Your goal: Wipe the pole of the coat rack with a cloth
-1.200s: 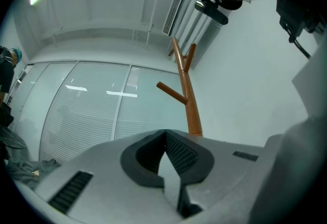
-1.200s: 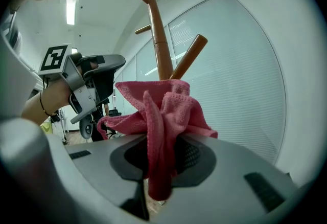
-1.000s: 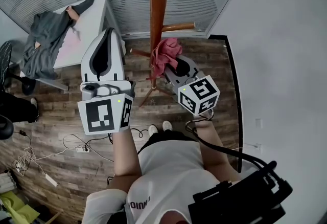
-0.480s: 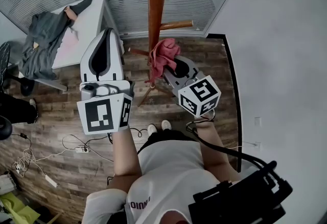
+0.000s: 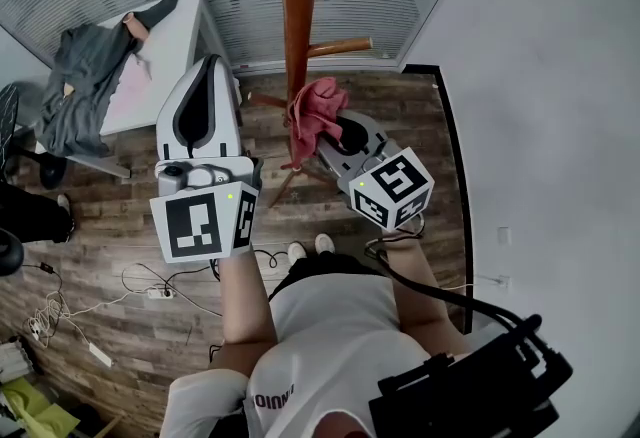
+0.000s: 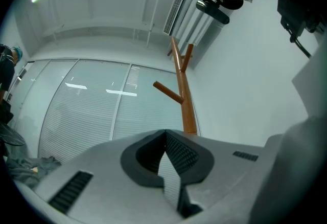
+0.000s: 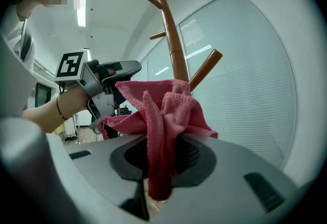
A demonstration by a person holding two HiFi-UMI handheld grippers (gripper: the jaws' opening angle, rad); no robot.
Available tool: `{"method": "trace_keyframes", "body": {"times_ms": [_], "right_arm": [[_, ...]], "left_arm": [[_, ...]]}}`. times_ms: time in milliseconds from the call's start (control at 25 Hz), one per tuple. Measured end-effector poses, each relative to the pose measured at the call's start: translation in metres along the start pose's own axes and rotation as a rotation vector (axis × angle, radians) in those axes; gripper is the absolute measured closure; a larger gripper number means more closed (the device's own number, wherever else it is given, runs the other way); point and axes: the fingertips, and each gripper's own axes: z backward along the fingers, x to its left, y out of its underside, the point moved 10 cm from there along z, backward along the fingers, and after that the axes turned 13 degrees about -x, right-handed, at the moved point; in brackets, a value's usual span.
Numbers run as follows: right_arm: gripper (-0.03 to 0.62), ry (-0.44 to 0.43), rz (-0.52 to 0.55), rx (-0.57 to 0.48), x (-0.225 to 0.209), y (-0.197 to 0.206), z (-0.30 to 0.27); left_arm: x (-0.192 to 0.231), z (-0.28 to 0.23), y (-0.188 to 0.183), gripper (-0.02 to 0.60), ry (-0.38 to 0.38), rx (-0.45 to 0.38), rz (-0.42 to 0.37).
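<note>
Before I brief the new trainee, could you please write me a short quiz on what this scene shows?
1. True or false: the left hand-held gripper grips the cloth.
2. The cloth is: A blue, B pink, C white?
3. Fill in: the left hand-held gripper's jaws are ____.
Key: 1 false, the right hand-held gripper holds it; 2 B; 3 together.

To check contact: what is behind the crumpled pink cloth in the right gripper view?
The brown wooden coat-rack pole rises behind the crumpled pink cloth; the cloth covers its lower part, so contact is unseen.
</note>
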Motion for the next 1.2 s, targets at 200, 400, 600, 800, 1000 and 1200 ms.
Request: {"method": "trace_keyframes", "body": {"times_ms": [200,400,600,800,1000,1200], "right_arm": [[0.5,-0.038,0.007,-0.004,0.004,-0.005,0.0],[0.5,-0.083,0.009,-0.011,0.007,-0.008,0.0],[0.5,-0.157,0.019,-0.037,0.01,-0.015,0.006],[0.5,-0.175,0.035,-0.095,0.007,-0.024,0.014],[0.5,-0.132,0.039,-0.12,-0.004,-0.029,0.018],[0.5,-0.091,0.015,-0.139,-0.017,-0.024,0.017]], "left_arm": [[-0.001,-0.002,0.0,0.568,0.004,0.003,0.003],[-0.001,-0.004,0.002,0.569,0.011,0.011,0.005],[-0.007,-0.006,0.003,0.569,0.021,0.02,0.004],[-0.009,-0.006,0.004,0.569,0.027,0.027,-0.004],[-0.01,-0.009,0.002,0.569,0.028,0.03,-0.021],[-0.01,-0.012,0.001,0.569,0.028,0.032,-0.037]]}}
